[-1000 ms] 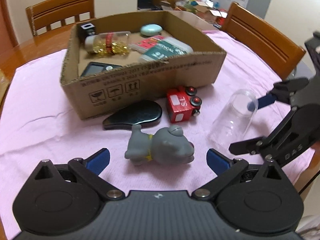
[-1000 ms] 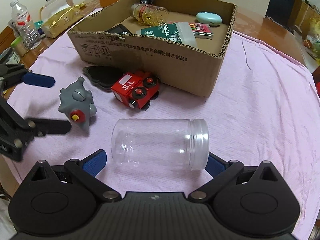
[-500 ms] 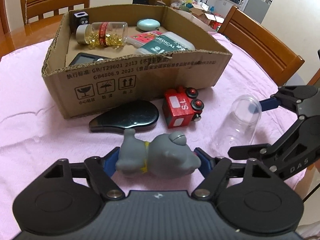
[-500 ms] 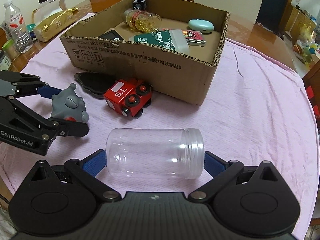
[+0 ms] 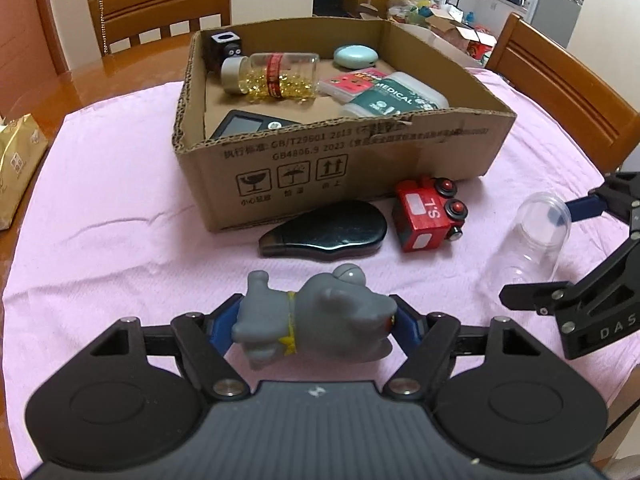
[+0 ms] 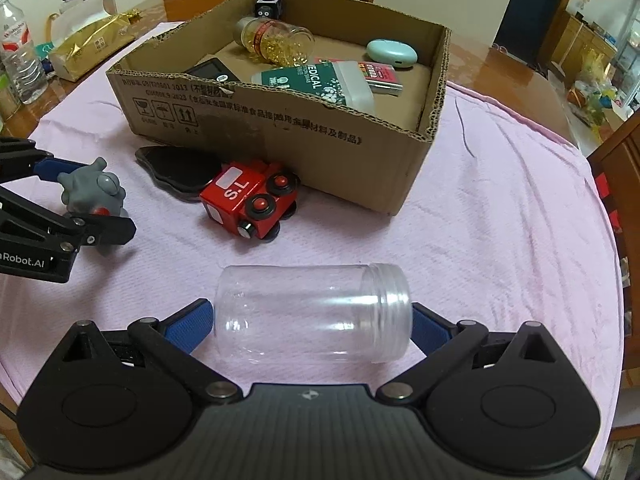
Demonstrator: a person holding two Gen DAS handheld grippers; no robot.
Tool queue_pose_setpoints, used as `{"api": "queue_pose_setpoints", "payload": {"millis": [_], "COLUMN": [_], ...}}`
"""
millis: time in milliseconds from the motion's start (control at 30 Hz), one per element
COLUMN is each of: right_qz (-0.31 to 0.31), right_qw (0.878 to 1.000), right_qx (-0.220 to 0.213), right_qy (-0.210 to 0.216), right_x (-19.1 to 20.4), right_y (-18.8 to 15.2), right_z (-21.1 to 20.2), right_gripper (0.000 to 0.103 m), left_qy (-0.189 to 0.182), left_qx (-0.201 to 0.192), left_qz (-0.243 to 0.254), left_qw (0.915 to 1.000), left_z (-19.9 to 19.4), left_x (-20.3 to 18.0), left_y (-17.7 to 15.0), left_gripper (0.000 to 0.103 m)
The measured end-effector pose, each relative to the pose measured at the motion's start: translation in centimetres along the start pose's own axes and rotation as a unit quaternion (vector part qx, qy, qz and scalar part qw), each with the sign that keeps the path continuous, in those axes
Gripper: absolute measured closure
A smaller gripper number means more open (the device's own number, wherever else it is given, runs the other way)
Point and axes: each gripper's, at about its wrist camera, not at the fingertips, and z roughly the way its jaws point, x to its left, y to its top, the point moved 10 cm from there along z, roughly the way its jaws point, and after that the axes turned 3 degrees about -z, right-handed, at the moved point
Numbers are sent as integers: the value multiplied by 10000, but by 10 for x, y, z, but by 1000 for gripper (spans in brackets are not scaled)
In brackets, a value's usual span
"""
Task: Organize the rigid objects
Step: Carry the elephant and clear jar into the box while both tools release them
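The worktop (image 5: 120,200), draped in a pink cloth (image 6: 500,220), is carrying everything ahead of both sets of fingers. The cardboard box (image 5: 360,160) is sitting beyond the fingers, open at the top and holding a bottle of yellow capsules (image 5: 276,76), a green-labelled medical bottle (image 5: 394,100), a mint case (image 5: 355,56), a black cube (image 5: 224,50) and a dark flat device (image 5: 248,124).

The clear plastic jar (image 6: 312,312) is lying on its side straight across the right gripper (image 6: 312,324), its long axis running from one finger to the other, its threaded mouth pointing toward the right-hand finger and its base toward the left-hand one. The fingers are standing wide and closing on its two ends.

The black paddle-shaped object (image 5: 328,236) is lying flat just ahead of the left gripper, close against the box's front wall. The red toy train (image 6: 252,200) is lying beside it, tipped onto its side with its wheels facing outward.

The grey elephant toy (image 5: 316,316) is lying crosswise between the fingers of the left gripper (image 5: 316,328), legs toward the left-hand finger and head toward the right-hand one. Those fingers are clamping it at both ends, narrower than the right pair.
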Motion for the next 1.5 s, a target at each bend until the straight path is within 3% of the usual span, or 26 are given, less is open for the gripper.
{"api": "queue_pose_setpoints", "payload": {"millis": [333,500,800,867,967,1200,1500], "right_qz": [30,29,27,27,44,0,-316], "right_qw": [9998,9997,9997,9997,9997,9999,9985], "right_qx": [89,105,119,114,102,102,-170], "right_qy": [-167,-223,-232,-229,-209,-134,424], "right_x": [7,7,7,8,9,8,3], "right_y": [3,2,2,2,3,4,23], "right_z": [1,-1,-1,-1,-2,-7,-43], "right_gripper": [0,9,9,10,10,10,10], "left_qy": [-21,-40,29,47,41,-5,-186], "left_qx": [-76,-85,-123,-73,-61,113,9], "left_qz": [12,113,113,97,92,239,820], "left_qw": [10000,9999,9999,9999,9999,9996,9965], "left_z": [-1,-2,5,9,15,9,-43], "left_x": [-4,-7,-7,-8,-10,-9,-13], "left_y": [1,2,11,14,15,15,41], "left_gripper": [27,21,17,19,31,33,33]}}
